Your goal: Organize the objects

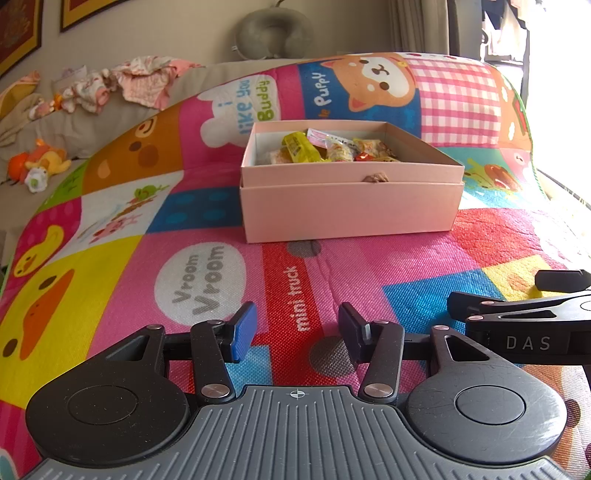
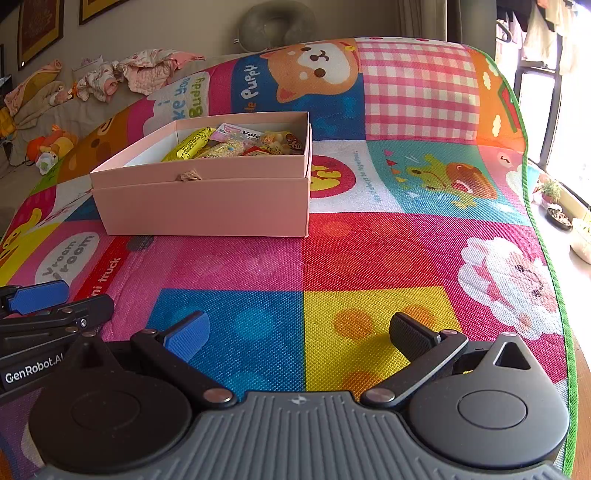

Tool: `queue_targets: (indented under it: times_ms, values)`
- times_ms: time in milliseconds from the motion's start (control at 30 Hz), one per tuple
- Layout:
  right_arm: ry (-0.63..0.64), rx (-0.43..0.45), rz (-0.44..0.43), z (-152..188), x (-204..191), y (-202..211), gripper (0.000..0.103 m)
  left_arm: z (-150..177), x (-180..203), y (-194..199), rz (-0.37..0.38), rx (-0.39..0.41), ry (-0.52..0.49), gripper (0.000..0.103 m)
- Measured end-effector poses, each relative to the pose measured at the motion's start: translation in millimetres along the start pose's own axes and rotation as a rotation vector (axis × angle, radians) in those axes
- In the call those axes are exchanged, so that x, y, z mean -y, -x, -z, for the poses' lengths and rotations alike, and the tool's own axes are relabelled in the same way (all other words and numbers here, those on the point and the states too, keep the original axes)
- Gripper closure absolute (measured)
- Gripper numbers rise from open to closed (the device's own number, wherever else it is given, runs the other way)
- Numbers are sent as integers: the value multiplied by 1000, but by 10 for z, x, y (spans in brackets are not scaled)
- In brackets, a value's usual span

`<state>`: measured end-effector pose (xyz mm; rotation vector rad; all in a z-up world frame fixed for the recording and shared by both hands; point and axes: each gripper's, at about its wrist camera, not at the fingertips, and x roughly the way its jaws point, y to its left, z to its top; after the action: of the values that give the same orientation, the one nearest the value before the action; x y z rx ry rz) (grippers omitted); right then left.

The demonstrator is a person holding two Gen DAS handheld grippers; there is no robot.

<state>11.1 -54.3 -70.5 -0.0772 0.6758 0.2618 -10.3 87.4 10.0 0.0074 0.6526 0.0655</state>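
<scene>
My left gripper (image 1: 295, 334) hangs over the bright patchwork cartoon play mat (image 1: 369, 266) with its jaws parted a moderate way and nothing between them; my right gripper (image 2: 299, 338) hovers beside it, jaws spread wide and just as empty. Ahead of both sits the pale pink cardboard box (image 1: 347, 210), open at the top and resting in what looks like its own upturned lid, with a small frayed cord knot (image 1: 376, 178) at the front rim. Inside lie wrapped snacks and sweets (image 1: 332, 149): a yellow wrapped bar (image 2: 190, 146) is plain enough, but the front wall hides the lower half of the pile and I cannot count the packets or read most labels.

My left view cuts the right gripper off at the frame edge, showing only its black arms and the letters "DAS". My right view alone shows the box's right side wall, the frog and sheep panels of the mat, its green edge, and small potted plants (image 2: 554, 201) on a sill washed out by window glare. Both views catch a grey neck pillow (image 1: 273, 31), crumpled pink clothes (image 1: 144, 79) and an orange soft toy (image 1: 40, 162) well beyond the mat, too blurred for detail
</scene>
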Motion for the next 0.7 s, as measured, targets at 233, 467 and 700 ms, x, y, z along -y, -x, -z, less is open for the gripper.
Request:
queue_targets:
  times_ms: [233, 467, 700]
  values:
    - [0, 0, 0, -3, 1, -2, 0, 1, 1, 0, 1, -1, 2, 49]
    - [-1, 0, 0, -5, 2, -3, 0, -11, -4, -14, 0, -3, 4, 49]
    - [0, 0, 0, -2, 2, 1, 0, -6, 0, -19, 0, -4, 5, 49]
